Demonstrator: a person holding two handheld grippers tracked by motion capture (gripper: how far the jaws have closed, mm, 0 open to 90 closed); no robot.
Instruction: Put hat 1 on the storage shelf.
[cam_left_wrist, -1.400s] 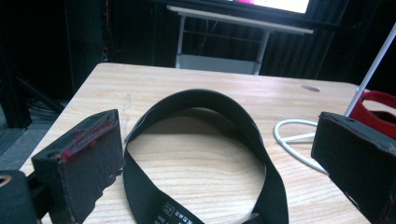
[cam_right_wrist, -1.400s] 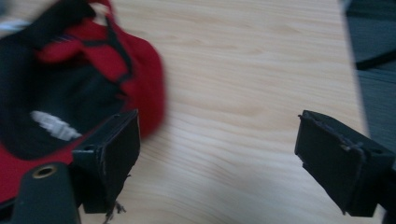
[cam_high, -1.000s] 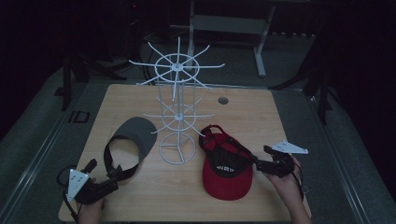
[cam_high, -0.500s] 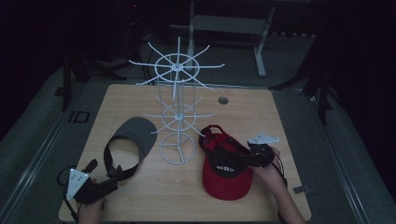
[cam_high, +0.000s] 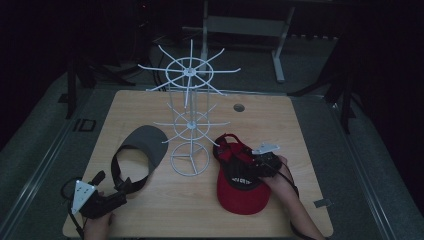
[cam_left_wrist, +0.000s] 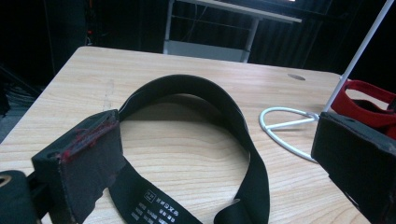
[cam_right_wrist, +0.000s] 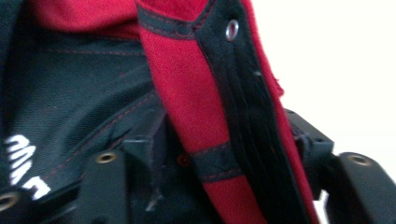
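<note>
A red cap (cam_high: 242, 192) with black panels lies on the wooden table (cam_high: 300, 130), right of a white wire rack (cam_high: 190, 120). My right gripper (cam_high: 247, 167) reaches into the cap's right side. Its jaws have just been closing, and the cap's red and black edge (cam_right_wrist: 196, 84) stands between them (cam_right_wrist: 224, 154) with room still left, so it counts as open. A grey visor (cam_high: 145, 140) with a black strap (cam_left_wrist: 233, 116) lies left of the rack. My left gripper (cam_high: 114, 182) rests at the front left, open, its jaws (cam_left_wrist: 219, 135) on either side of the strap's near loop without touching it.
The rack's round wire base (cam_left_wrist: 285, 126) sits between visor and cap, and its arms spread above both. A small round hole (cam_high: 239, 107) marks the table's far side. A metal frame (cam_high: 245, 25) stands on the dark floor behind.
My right gripper has moved left and down from beside the cap onto its right edge. The left gripper, the visor and the rack have stayed put.
</note>
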